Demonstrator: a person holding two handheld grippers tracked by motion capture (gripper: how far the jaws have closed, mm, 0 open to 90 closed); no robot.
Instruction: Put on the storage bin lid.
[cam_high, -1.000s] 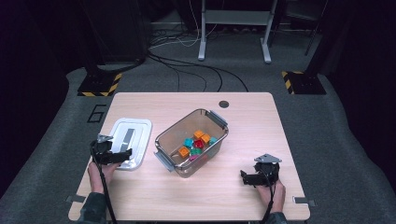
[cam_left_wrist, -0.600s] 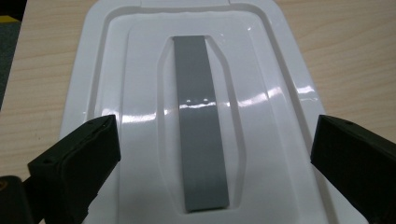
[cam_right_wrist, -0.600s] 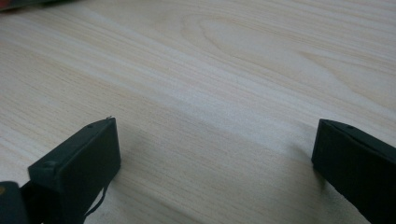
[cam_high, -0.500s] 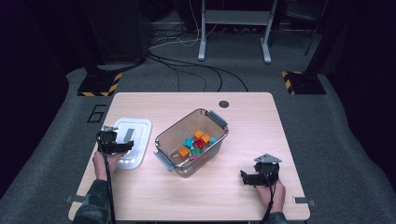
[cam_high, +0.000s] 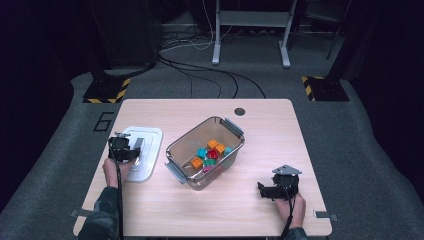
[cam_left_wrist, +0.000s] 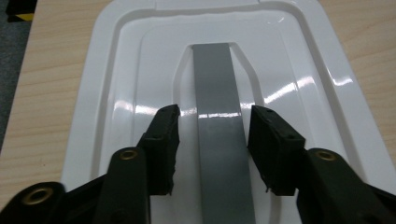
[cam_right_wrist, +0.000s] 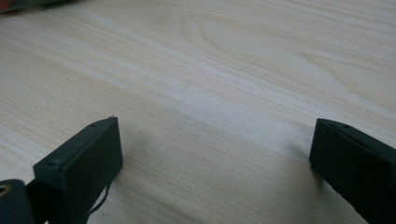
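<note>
The left gripper (cam_high: 123, 148) sits low over the white lid (cam_high: 145, 150), its hand (cam_high: 116, 171) and forearm reaching up from the near table edge. In the left gripper view its jaws have just been closing and now straddle the lid's grey handle strip (cam_left_wrist: 219, 121), one pad on each side with a thin gap left, so nothing is clamped. The lid lies flat on the table (cam_high: 200, 110), directly under and ahead of this gripper. Off to its right stands the clear bin (cam_high: 205, 150) holding coloured blocks (cam_high: 210, 152). Farther right, near the table's front edge, the right gripper (cam_high: 265, 190) rests low in its hand (cam_high: 292, 207), jaws wide apart over bare wood.
</note>
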